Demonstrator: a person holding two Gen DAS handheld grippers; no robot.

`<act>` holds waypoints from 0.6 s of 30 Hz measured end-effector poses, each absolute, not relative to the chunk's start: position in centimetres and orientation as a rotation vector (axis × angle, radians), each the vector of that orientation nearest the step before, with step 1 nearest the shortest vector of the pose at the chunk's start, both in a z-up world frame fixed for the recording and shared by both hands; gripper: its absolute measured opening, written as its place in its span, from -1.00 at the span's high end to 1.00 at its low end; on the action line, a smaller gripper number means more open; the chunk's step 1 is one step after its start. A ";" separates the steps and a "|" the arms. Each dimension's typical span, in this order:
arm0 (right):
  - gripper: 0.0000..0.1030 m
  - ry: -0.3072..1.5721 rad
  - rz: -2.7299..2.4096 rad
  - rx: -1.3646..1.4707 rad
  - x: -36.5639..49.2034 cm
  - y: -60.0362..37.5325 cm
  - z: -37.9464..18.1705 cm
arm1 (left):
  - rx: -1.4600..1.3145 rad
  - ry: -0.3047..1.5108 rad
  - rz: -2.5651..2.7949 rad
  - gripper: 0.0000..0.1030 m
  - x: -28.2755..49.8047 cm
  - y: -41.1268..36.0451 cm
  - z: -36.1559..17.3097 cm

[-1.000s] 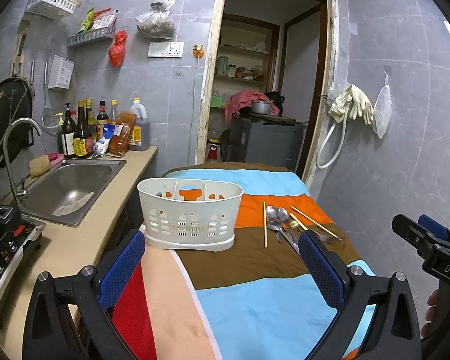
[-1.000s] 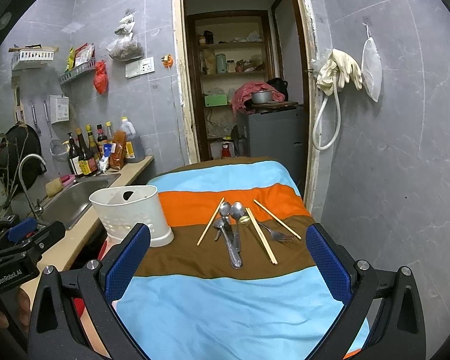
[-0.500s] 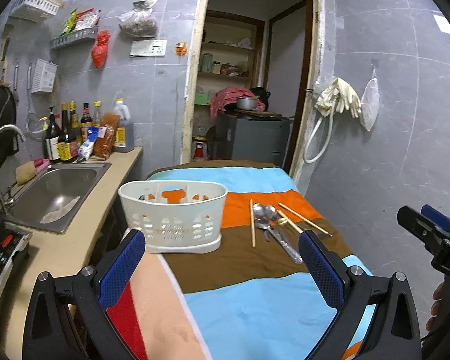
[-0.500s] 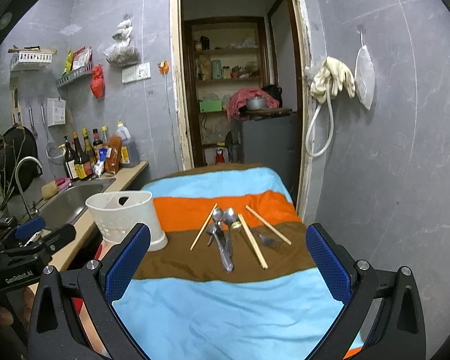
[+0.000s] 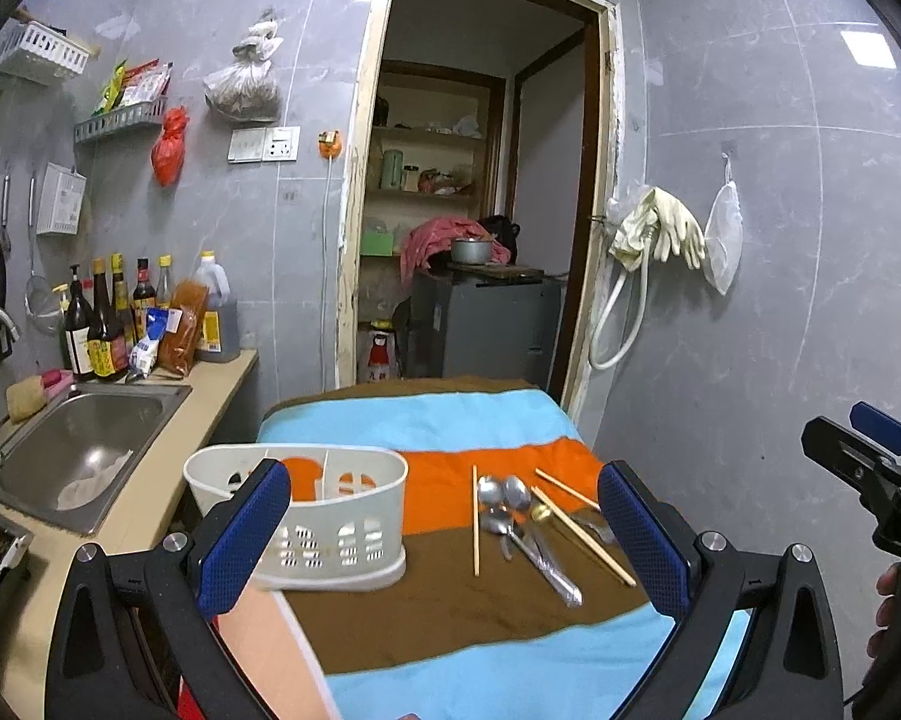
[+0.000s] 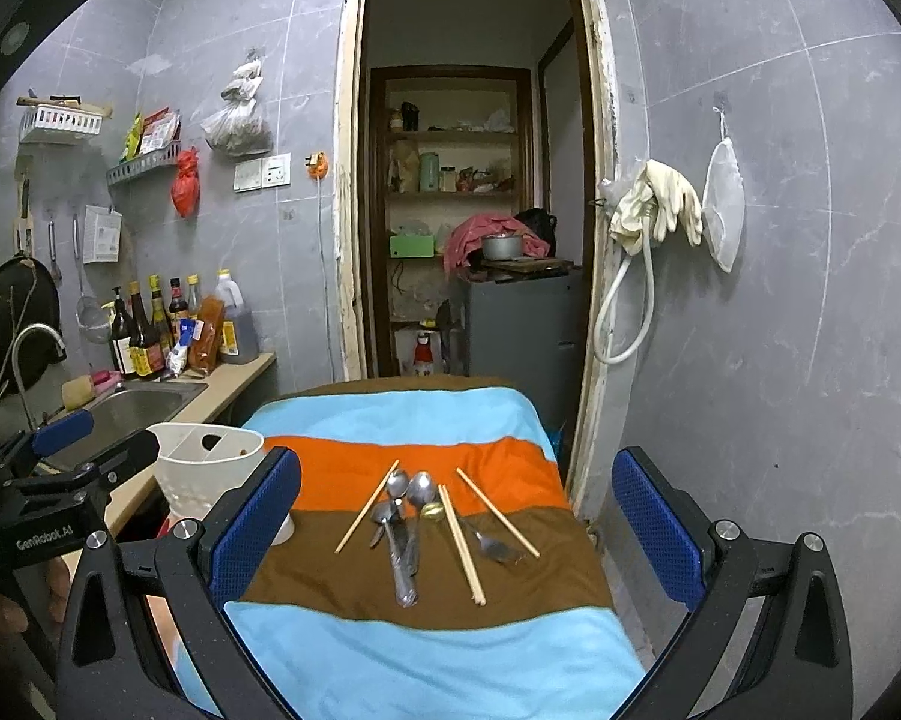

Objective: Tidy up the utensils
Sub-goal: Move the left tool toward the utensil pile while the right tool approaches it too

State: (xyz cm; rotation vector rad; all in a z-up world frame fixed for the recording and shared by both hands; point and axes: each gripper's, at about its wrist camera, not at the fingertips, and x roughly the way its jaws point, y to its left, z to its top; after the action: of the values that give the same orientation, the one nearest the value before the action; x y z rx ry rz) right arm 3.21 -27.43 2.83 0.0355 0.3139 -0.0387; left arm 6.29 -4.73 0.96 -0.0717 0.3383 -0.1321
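1. A striped cloth (image 6: 426,648) covers the counter in a grey-tiled kitchen; a sink (image 5: 84,450) lies off its left edge and a doorway (image 6: 468,180) stands past its far edge.
2. Left tongs (image 5: 444,546) and right tongs (image 6: 456,516) hover spread wide and empty above the near edge.
3. Spoons (image 6: 405,516), chopsticks (image 6: 462,534) and a fork (image 6: 492,546) lie mid-cloth; the basket (image 5: 306,510) stands at the left edge, partly behind a left finger (image 5: 240,546).

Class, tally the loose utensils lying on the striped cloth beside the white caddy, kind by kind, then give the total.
chopsticks: 3
silver spoons: 3
fork: 1
small gold-coloured piece, kind unclear: 1
Total: 8
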 end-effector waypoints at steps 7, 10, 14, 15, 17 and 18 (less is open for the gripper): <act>-0.98 0.307 -0.005 0.025 7.0 -29.8 2.8 | -0.059 0.314 -0.112 -1.00 9.4 -6.6 1.0; -0.98 0.325 0.021 0.051 9.5 -31.3 2.3 | -0.048 0.309 -0.096 -1.00 11.3 -7.7 1.2; -0.98 0.347 0.036 0.051 13.1 -33.2 1.4 | -0.024 0.319 -0.087 -1.00 14.2 -9.5 0.8; -0.98 0.358 0.041 0.056 14.2 -33.8 1.0 | -0.015 0.326 -0.082 -1.00 14.9 -9.9 0.7; -0.98 0.383 0.056 0.071 16.0 -34.9 0.3 | -0.001 0.335 -0.077 -1.00 16.2 -10.8 0.5; -0.98 0.395 0.061 0.078 16.8 -35.4 0.0 | 0.003 0.339 -0.075 -0.99 16.8 -11.3 0.4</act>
State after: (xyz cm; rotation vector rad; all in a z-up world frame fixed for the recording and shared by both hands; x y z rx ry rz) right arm 16.84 -35.43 -0.03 0.0776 0.3946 0.0609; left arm 16.83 -11.27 0.40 0.0031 0.3394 -0.0748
